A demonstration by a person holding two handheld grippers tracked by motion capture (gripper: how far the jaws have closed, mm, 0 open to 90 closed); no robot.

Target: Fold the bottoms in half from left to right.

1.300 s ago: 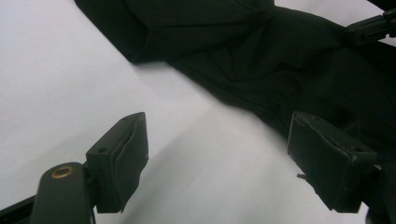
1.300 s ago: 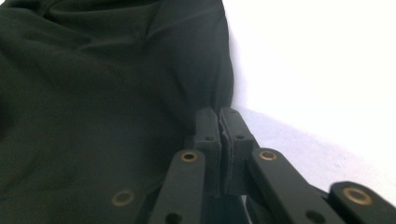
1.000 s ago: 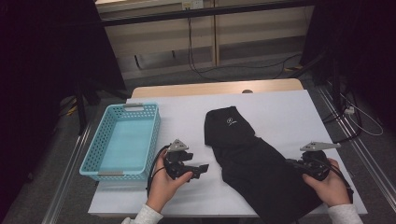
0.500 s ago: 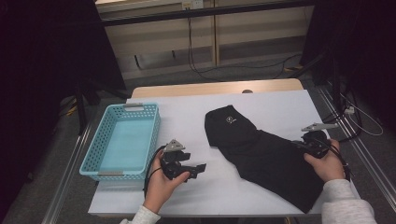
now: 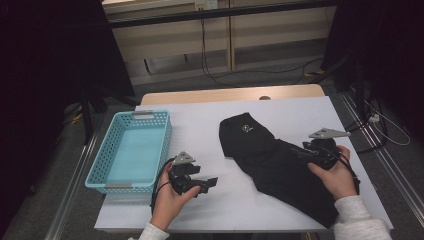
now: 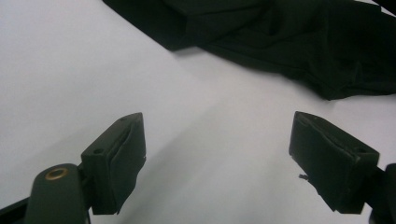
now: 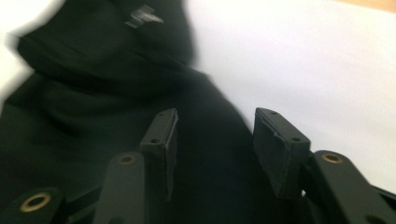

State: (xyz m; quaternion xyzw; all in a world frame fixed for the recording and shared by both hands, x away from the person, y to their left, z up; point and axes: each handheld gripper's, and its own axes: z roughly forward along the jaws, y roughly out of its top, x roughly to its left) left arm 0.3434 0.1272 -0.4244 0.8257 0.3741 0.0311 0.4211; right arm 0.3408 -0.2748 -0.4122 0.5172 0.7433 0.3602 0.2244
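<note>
The black garment [image 5: 280, 165] lies spread across the table's right half. At its three o'clock edge the right gripper [image 5: 320, 152] hovers, jaws just opened partway, gripping nothing. At nine o'clock, apart, the left gripper [image 5: 197, 182] gapes wide, empty, beside the blue basket [image 5: 107, 172].

No words or numbers can be read. The black garment [image 5: 280, 160] bears a small round white mark [image 5: 246, 128] near its upper end in the high view, too small to make out; the same white mark [image 7: 142, 15] shows blurred in the right gripper view, and nothing in it can be read
</note>
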